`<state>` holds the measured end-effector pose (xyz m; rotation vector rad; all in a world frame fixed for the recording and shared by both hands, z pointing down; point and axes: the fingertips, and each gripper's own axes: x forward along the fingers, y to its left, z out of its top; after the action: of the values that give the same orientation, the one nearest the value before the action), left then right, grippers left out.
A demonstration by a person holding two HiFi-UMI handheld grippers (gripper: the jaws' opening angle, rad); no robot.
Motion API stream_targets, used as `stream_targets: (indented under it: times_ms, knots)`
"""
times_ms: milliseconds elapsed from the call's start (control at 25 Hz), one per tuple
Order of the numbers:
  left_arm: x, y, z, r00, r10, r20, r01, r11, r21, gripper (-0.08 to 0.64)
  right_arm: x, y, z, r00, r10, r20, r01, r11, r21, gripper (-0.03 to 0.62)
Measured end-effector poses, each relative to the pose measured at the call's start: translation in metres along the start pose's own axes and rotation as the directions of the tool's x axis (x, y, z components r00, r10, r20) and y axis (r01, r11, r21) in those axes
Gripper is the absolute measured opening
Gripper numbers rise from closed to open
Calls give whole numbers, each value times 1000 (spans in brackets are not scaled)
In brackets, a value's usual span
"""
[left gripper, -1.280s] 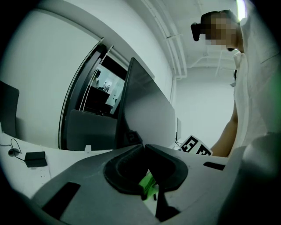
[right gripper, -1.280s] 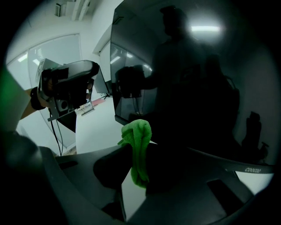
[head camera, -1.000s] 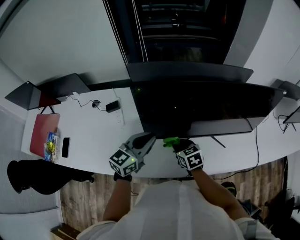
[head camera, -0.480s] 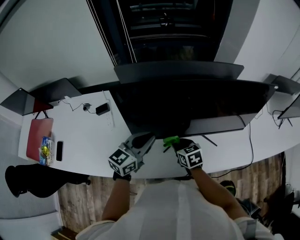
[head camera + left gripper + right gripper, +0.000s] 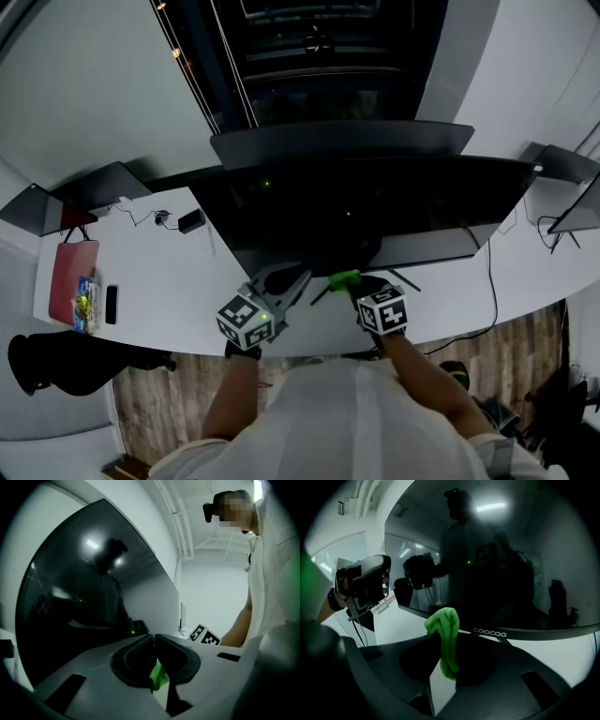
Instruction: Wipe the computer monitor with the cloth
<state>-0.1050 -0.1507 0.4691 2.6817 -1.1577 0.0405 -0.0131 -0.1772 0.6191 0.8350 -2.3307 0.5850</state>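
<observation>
A wide dark computer monitor (image 5: 356,211) stands across the white desk (image 5: 178,281). My right gripper (image 5: 354,284) sits just under its lower edge, shut on a bright green cloth (image 5: 343,277). In the right gripper view the cloth (image 5: 446,639) hangs folded out of the right gripper (image 5: 445,656), close in front of the monitor (image 5: 511,573). My left gripper (image 5: 292,284) rests on the desk beside it, left of the cloth and apart from it. In the left gripper view the left gripper (image 5: 154,654) has its jaws together, a green sliver in the gap below them, and the monitor (image 5: 84,597) at the left.
A second monitor (image 5: 337,141) stands behind the first. On the desk's left are dark laptops (image 5: 56,211), a red folder (image 5: 67,267), a phone (image 5: 112,304) and a charger (image 5: 190,221). A cable (image 5: 489,281) runs over the right edge. More screens (image 5: 562,164) stand far right.
Both grippers and the cloth stay in about the same place under the monitor. The head view has swung a little, so the desk items sit further left.
</observation>
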Motion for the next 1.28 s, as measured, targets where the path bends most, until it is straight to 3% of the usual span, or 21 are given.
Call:
stream_targets:
  times_ms: [760,1280]
  knots:
    - [62,-51,0,999,-27,-23,28,999,20,35,-56,-96,-23,995,-73,63,57,973,222,69]
    - [118,-87,4,998,-57,-34,58,998,37,35,-86,-154,-38,992,-95,84,66,952,298,69]
